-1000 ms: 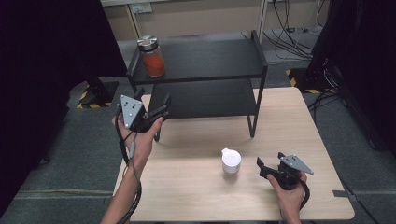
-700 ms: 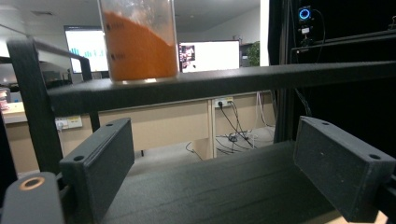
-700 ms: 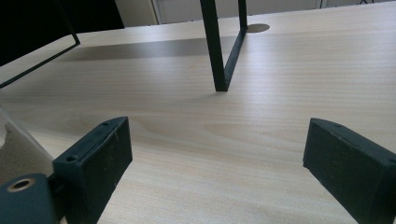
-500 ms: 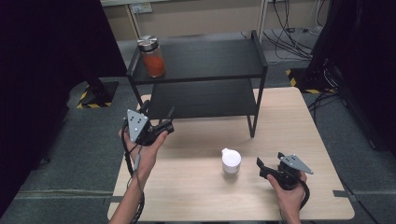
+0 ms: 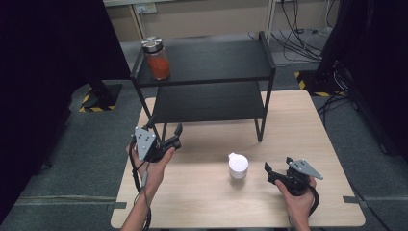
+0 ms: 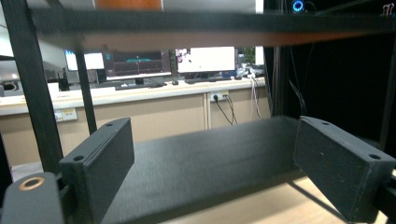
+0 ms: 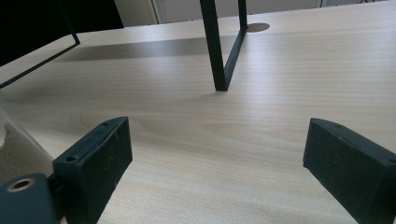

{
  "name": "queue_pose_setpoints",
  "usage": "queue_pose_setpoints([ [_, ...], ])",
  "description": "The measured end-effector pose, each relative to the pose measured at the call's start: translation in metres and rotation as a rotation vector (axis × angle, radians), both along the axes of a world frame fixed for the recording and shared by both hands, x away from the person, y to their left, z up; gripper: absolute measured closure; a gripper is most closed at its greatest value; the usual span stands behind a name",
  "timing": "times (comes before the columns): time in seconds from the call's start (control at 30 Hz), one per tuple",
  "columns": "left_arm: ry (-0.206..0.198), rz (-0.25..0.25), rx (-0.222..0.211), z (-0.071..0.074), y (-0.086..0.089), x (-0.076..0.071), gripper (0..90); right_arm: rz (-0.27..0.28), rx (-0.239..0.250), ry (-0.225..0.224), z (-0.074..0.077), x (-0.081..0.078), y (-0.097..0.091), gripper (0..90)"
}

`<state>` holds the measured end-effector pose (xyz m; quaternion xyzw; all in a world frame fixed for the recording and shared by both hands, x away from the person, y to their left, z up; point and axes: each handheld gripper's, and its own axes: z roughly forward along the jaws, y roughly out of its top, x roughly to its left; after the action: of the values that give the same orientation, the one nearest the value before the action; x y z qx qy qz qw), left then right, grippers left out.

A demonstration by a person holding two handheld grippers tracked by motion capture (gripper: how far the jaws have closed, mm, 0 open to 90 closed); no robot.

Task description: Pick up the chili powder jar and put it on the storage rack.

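A black two-tier rack [image 5: 211, 60] stands at the back of the wooden table [image 5: 202, 197]. On the left end of its top shelf is a jar [image 5: 156, 58] with orange contents and a metal lid. A small white container [image 5: 237, 164] sits on the table in front of the rack. My left gripper [image 5: 177, 137] hangs open and empty just before the rack's left front leg, pointing at the lower shelf [image 6: 210, 154]. In its own view, the left gripper [image 6: 215, 158] has its jaws wide apart. My right gripper [image 5: 268, 173] rests open and empty to the right of the container. The right gripper [image 7: 215, 158] holds nothing.
In the right gripper view, a rack leg [image 7: 219, 51] stands ahead on the tabletop and the white container's side [image 7: 18, 149] shows at the left edge. Cables [image 5: 298, 24] and black stands lie on the floor behind the table. A bench with monitors [image 6: 205, 58] is seen past the rack.
My left gripper has come down and a little toward the right, from beside the rack's upper shelf to low in front of the lower shelf. The right gripper has stayed put.
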<state>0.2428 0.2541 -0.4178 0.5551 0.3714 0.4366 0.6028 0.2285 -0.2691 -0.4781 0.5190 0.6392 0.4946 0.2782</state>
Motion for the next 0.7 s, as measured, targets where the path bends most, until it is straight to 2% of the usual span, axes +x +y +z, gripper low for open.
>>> queue_pose_setpoints([
  [0.27, 0.023, 0.0, 0.001, -0.022, 0.003, -0.006, 11.5, 0.001, -0.002, 0.0, 0.0, 0.0, 0.0, 8.3],
  [0.47, 0.036, 0.0, 0.002, -0.032, 0.005, -0.01, 11.4, 0.001, -0.003, -0.001, 0.0, 0.0, 0.0, 8.2],
  [0.7, 0.073, -0.003, 0.009, -0.049, 0.008, -0.014, 11.2, 0.001, -0.003, 0.0, 0.0, 0.0, 0.0, 8.3],
])
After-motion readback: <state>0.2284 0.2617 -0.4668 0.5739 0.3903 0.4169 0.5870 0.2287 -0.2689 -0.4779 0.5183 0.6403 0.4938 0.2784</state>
